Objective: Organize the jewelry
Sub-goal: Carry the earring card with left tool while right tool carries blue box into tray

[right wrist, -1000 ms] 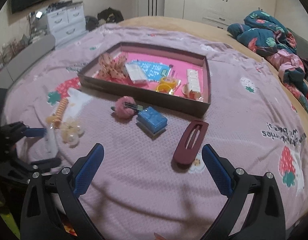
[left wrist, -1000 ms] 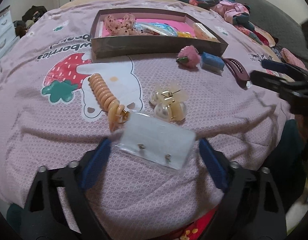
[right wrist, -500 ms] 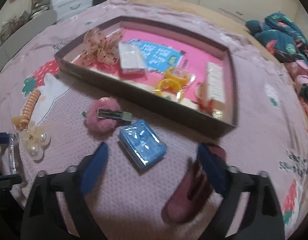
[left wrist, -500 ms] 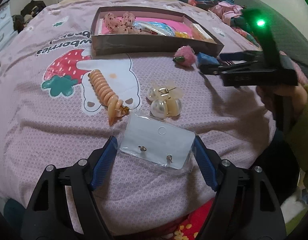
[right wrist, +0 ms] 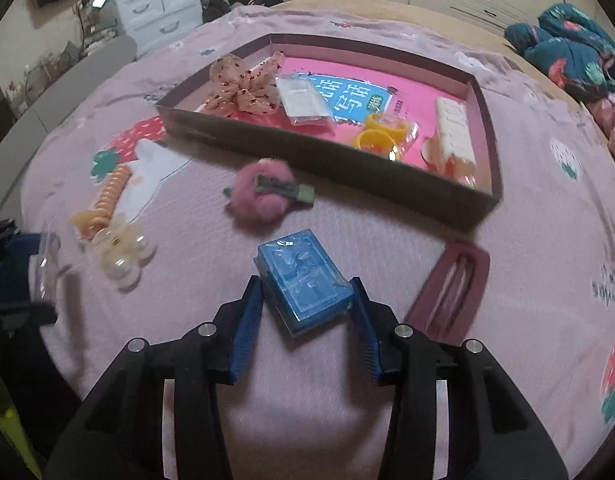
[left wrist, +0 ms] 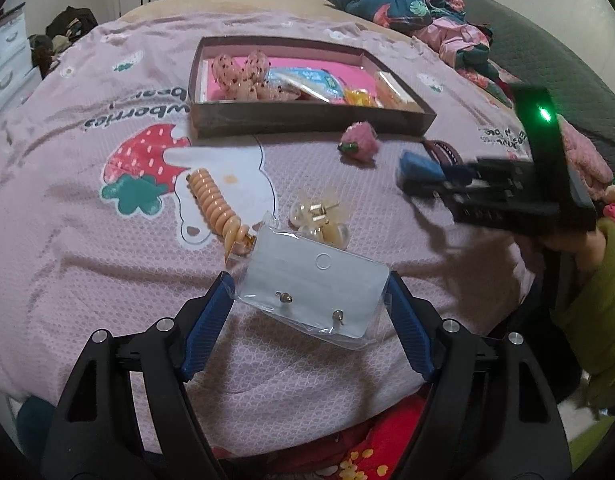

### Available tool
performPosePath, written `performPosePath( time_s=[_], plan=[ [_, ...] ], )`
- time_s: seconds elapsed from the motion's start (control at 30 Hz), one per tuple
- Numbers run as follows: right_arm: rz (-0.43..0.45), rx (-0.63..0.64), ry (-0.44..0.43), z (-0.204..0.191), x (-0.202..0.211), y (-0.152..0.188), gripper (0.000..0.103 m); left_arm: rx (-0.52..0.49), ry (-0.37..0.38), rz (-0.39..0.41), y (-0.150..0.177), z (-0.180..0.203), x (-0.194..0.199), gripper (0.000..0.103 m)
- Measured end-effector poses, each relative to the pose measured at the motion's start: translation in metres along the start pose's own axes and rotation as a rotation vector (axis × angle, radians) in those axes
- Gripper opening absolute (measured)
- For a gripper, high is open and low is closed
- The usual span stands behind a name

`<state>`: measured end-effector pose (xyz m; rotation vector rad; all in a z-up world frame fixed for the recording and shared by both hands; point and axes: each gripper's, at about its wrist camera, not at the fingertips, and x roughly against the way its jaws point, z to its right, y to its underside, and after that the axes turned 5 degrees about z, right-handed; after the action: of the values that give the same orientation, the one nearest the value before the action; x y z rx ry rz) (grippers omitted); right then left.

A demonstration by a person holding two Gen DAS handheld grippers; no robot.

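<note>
The left gripper (left wrist: 309, 304) held a clear earring packet (left wrist: 313, 288) just above the bedspread (left wrist: 107, 264). The right gripper (right wrist: 307, 312) was closing around a blue case (right wrist: 303, 280) lying near the brown tray (right wrist: 327, 160). It likely needed square contact on both long sides before lifting.

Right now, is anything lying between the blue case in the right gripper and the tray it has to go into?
Yes. The pink pompom clip lies on the bedspread between the blue case and the tray near wall. The right gripper is closing with the case between its pads; lifting it over the clip and wall should clear both.
</note>
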<state>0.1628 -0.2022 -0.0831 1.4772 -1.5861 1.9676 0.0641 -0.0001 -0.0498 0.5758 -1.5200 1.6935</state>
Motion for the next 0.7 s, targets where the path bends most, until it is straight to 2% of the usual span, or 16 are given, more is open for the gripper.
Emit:
performPosePath(
  time_s=[0.27,0.4,0.7],
  plan=[
    [0.084,-0.078,-0.010,-0.004,0.049,0.016,0.040,-0.002,-0.006,0.049,-0.016,0.002,0.013,0.068],
    [0.145,-0.082,-0.008,-0.006,0.075,0.014,0.040,-0.006,-0.008,0.068,-0.025,0.004,0.017,0.068],
    [0.222,-0.083,-0.004,-0.010,0.106,0.004,0.039,-0.012,0.009,0.107,-0.047,0.009,0.020,0.068]
  ],
)
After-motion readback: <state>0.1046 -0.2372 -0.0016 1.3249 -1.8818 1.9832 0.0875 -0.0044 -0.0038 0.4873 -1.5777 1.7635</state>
